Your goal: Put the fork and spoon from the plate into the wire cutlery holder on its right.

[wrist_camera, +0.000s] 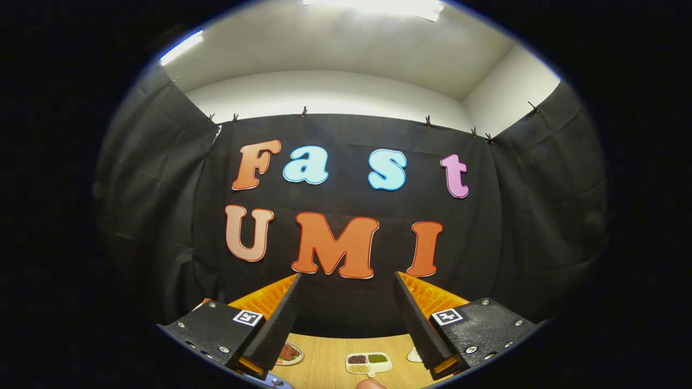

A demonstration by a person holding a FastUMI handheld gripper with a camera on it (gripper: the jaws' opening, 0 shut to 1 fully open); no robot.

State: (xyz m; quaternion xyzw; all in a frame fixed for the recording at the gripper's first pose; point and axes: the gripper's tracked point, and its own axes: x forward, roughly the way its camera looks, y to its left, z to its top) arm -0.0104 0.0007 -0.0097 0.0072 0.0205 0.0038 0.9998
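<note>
My gripper is held high and level, facing the booth's back wall, with its two fingers spread wide apart and nothing between them. A strip of the wooden table lies low down between the finger bases. A small white edge of something peeks out beside the right finger; I cannot tell what it is.
On the table between the fingers lies a white divided dish with dark, green and tan fillings. A small plate of reddish food sits by the left finger. A fingertip pokes in at the near edge.
</note>
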